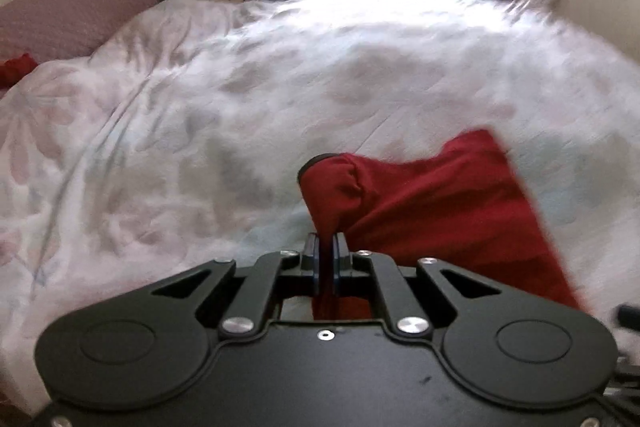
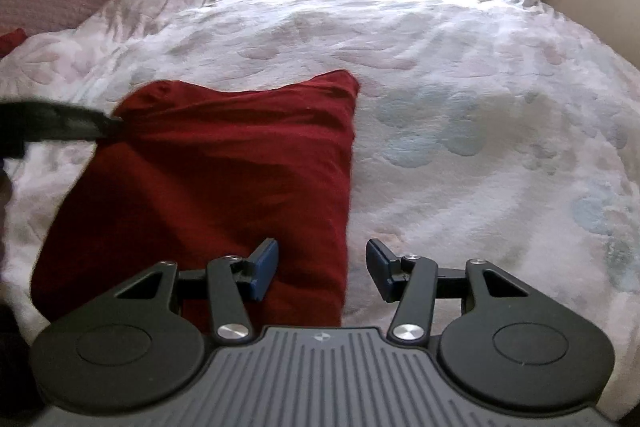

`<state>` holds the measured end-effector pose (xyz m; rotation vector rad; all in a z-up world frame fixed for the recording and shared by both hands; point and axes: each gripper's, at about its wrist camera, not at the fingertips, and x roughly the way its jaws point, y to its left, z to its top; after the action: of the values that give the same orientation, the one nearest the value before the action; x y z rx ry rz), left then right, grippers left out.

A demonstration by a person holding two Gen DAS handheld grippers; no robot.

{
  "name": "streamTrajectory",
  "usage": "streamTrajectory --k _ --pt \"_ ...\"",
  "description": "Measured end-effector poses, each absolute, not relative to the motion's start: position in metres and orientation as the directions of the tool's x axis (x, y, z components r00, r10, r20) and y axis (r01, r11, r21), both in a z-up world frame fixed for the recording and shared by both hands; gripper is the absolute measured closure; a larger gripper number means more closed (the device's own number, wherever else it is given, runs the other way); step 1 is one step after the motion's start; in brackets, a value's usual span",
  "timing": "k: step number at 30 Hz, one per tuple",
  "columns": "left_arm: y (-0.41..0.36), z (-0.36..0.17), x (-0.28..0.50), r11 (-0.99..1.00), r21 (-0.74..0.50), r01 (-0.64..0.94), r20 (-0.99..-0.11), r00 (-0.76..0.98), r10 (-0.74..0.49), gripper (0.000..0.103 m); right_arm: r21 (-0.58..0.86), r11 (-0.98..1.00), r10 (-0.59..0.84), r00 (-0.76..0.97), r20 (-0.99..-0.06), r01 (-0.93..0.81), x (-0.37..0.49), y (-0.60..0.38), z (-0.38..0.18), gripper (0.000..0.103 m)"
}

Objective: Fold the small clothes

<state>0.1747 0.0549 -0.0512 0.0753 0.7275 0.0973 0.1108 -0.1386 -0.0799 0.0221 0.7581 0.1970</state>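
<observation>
Only the right wrist view shows the whole red cloth (image 2: pixel 224 183), a soft flattened rectangle laid on the quilted floral bedspread (image 2: pixel 460 99). The left gripper (image 1: pixel 327 263) is clamped on a bunched corner. The right gripper (image 2: pixel 322 267) is spread wide, empty, over the cloth's 5 o'clock edge.

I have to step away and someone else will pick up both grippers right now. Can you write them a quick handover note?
Left gripper: jaws shut on a corner of the red garment, lifting that corner.
Right gripper: jaws open, holding nothing, hovering over the garment's near right edge.
The garment lies on the floral bedspread, mostly flat apart from the lifted corner.
Done: one corner gripped. How many folds are already in cannot be told.
Left: carry the held corner across, lay it down, smooth, finish folding.
</observation>
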Motion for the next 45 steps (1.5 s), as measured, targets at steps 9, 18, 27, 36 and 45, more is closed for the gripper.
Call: streamTrajectory --k 9,18,27,36,45 --pt "0.061 -0.122 0.197 0.984 0.168 -0.063 -0.757 0.631 0.170 0.092 0.110 0.975 0.214 0.695 -0.686 -0.191 0.110 -0.134 -0.086 0.038" --pt "0.073 -0.034 0.139 0.998 0.045 -0.053 -0.679 0.731 0.069 0.062 0.196 0.950 0.313 0.721 -0.618 -0.244 0.095 -0.138 -0.073 0.040" --pt "0.054 -0.106 0.087 0.999 0.033 0.043 -0.838 0.545 0.005 0.054 0.206 0.934 0.345 0.592 -0.728 -0.292 0.087 -0.132 -0.110 0.059" --pt "0.064 -0.101 0.062 0.994 0.037 0.103 -0.851 0.525 -0.023 0.054 0.136 0.950 0.275 0.549 -0.789 -0.280 0.053 -0.142 -0.100 0.059" --pt "0.066 -0.067 0.061 0.986 -0.125 0.114 -0.732 0.659 -0.169 0.052 0.226 0.911 0.405 0.645 -0.648 -0.345 0.068 -0.133 -0.070 0.059"
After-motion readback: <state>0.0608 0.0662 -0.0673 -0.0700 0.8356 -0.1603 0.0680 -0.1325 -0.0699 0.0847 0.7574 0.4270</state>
